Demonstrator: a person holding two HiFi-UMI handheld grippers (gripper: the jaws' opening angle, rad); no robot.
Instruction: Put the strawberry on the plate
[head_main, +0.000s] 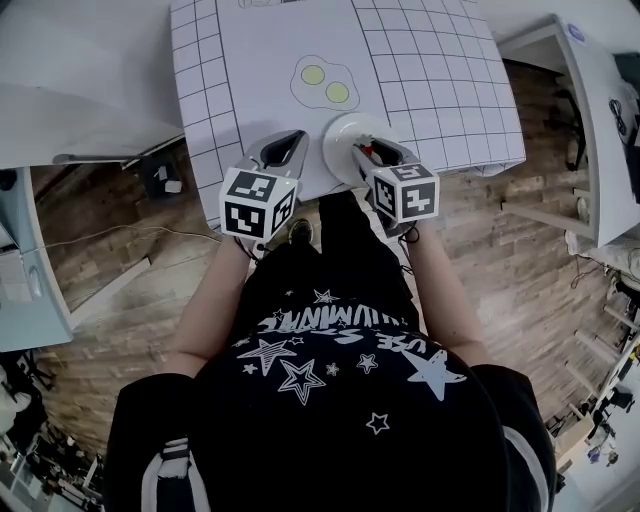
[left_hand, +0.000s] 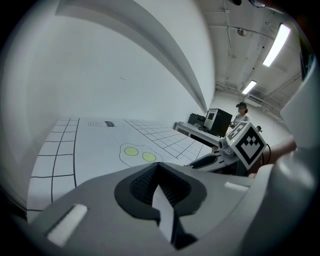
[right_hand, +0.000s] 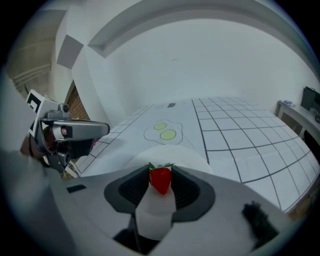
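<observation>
Strawberry gripped in right tongs over plate

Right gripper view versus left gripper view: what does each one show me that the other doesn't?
Only the right gripper view: the strawberry clamped in the right gripper's jaws, with the white plate just beyond. Only the left gripper view: the left gripper's shut, empty jaws, and a person at a far desk. Both: the fried-egg drawing on the gridded mat.
</observation>
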